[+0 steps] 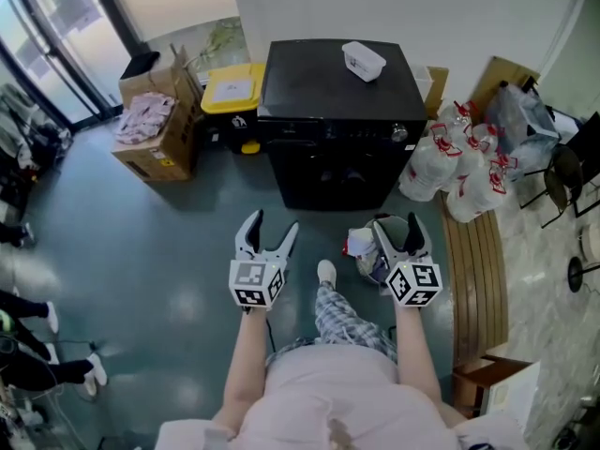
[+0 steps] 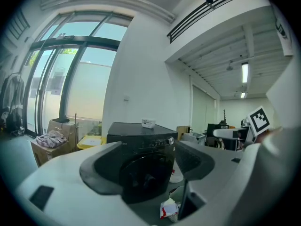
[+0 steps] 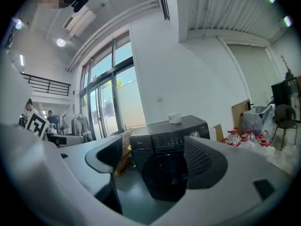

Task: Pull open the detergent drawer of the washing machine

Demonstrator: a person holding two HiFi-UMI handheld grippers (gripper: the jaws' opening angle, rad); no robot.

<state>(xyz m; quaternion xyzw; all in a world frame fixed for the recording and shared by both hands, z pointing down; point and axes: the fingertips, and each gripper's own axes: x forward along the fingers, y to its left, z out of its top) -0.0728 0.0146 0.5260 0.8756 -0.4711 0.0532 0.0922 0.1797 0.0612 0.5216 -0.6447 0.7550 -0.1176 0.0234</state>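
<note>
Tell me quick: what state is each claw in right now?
Left claw: open, holding nothing.
Right claw: open, holding nothing.

right tongs (image 3: 155, 163): jaws apart, empty | washing machine (image 3: 170, 139) ahead, untouched

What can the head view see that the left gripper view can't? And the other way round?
Only the head view shows the wooden bench and the person's checked trousers. Only the left gripper view shows the ceiling lights high up. Both show the black washing machine, the small white tub on top of it, and the yellow bin beside it.
</note>
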